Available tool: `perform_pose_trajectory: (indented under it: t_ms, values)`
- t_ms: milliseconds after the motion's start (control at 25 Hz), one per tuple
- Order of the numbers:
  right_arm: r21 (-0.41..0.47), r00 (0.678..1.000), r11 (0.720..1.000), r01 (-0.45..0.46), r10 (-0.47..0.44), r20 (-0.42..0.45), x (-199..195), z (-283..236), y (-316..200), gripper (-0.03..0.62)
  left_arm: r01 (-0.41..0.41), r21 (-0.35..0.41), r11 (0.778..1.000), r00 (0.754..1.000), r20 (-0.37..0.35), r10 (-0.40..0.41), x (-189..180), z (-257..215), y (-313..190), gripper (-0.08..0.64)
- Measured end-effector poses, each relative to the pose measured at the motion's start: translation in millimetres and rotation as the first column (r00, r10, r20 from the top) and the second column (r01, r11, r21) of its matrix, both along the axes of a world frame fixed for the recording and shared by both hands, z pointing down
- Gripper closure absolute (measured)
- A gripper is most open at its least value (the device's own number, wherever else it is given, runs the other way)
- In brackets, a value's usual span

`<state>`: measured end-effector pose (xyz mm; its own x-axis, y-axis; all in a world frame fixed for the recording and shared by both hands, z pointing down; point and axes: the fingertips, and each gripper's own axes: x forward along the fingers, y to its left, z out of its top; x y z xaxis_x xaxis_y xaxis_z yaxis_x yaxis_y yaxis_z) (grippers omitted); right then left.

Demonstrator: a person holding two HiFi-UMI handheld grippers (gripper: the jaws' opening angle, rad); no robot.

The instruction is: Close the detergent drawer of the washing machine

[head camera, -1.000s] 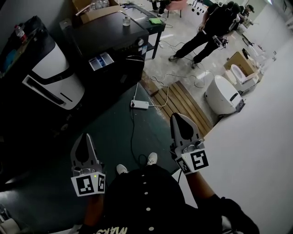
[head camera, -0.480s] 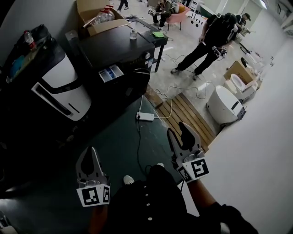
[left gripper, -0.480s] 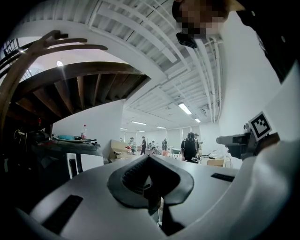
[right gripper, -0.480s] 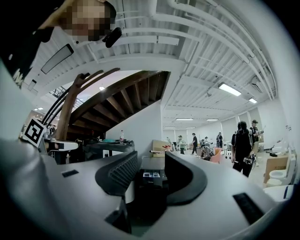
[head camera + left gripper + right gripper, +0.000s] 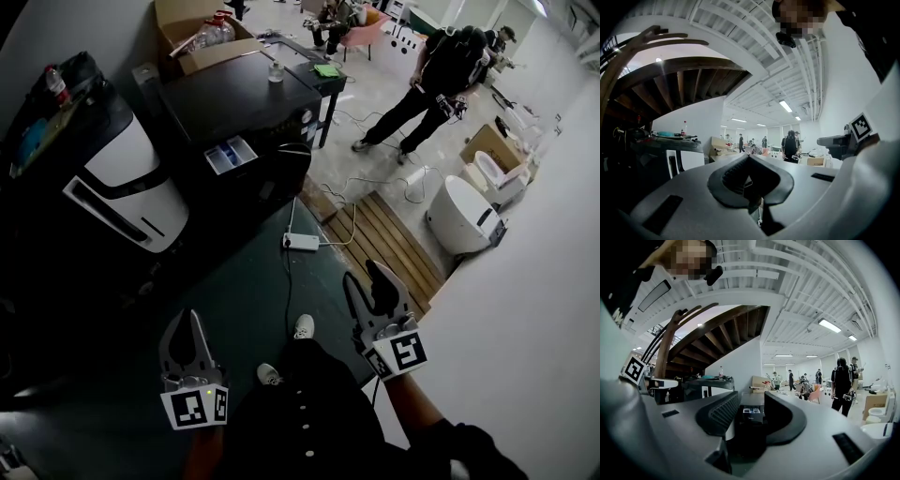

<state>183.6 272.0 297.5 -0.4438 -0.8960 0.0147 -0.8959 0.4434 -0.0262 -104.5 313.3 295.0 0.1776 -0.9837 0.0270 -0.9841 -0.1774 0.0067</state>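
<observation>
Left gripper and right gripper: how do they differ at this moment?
The left gripper has its jaws together; the right gripper has them apart, having just been opening, with nothing held, only the distant open drawer seen through the gap. In the head view the left gripper sits lower in the picture than the right gripper. Both are empty and carry a marker cube.
</observation>
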Motion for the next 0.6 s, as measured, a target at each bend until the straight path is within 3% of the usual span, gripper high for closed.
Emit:
perform_pose_trajectory:
  t_ms: [400, 600]
  values:
    - [-0.037, 1.0, 0.999, 0.009, -0.009, 0.003, 10, 4, -67, 0.425, 0.043, -0.015, 0.999, 0.999, 0.014, -0.042, 7, -4, -55, 0.551]
    - [0.023, 0.999, 1.0, 0.021, -0.022, 0.047, 13, -11, -102, 0.428, 0.046, -0.015, 0.999, 0.999, 0.029, -0.045, 15, -6, -87, 0.551]
